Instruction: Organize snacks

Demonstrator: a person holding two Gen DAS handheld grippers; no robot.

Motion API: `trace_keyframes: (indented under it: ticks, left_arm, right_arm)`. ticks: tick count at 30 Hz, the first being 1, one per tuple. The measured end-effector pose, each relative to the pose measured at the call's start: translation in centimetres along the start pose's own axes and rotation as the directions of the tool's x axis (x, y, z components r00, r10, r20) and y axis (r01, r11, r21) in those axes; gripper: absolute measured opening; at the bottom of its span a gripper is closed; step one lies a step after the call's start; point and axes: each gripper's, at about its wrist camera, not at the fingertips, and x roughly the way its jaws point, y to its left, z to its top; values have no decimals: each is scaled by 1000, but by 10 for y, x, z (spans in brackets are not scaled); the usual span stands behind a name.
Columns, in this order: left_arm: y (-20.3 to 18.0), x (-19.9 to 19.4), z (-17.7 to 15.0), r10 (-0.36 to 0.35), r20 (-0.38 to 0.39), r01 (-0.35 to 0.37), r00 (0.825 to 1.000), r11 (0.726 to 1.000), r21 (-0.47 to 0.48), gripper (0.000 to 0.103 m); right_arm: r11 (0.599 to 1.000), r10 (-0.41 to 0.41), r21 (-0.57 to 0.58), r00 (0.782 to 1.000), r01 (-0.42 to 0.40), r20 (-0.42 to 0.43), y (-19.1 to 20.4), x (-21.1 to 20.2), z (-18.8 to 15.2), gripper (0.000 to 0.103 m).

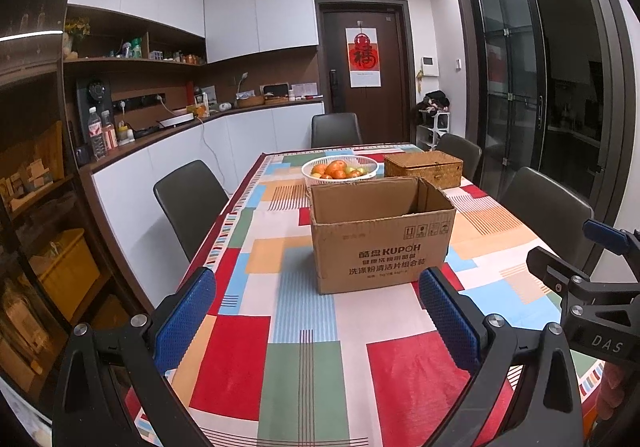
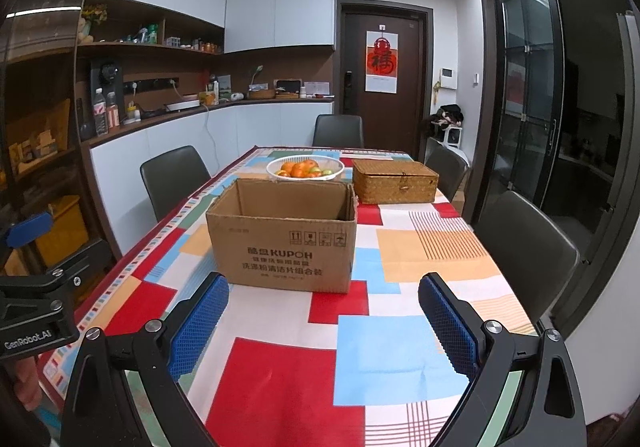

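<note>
A dining worktop [image 1: 404,371] covered in a patchwork cloth of red, blue, green, peach and white blocks fills both wrist views. The left gripper [image 1: 320,305] hovers low over the near end, its blue-padded fingers [image 1: 188,317] spread wide with nothing between them. The right gripper [image 2: 322,311] hovers the same way, its blue fingers [image 2: 448,321] wide apart and empty.

Straight ahead of both pairs of fingers stands an open cardboard box [image 1: 380,243], printed "KUPOH" on its near side, flaps turned up; its inside is hidden from here. Beyond the box, farther from the fingers, sits a white basket of oranges and green fruit [image 1: 340,169]. Just beside that, ahead and to the right of the fingers, rests a woven wicker box [image 1: 424,167] with its lid closed. No snacks can be made out on the cloth.

Dark chairs [image 1: 188,203] line the worktop's sides and far end. Along the left wall runs a white cabinet [image 2: 180,143] cluttered with bottles.
</note>
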Motion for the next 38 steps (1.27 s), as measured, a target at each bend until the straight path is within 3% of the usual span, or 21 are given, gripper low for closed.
trace_keyframes:
  ticks: [38]
  left_arm:
    - [-3, 4, 0, -18, -19, 18, 1000, 1000, -11, 103]
  right_arm:
    - [1000, 8, 6, 999, -8, -31, -2, 12, -6, 97]
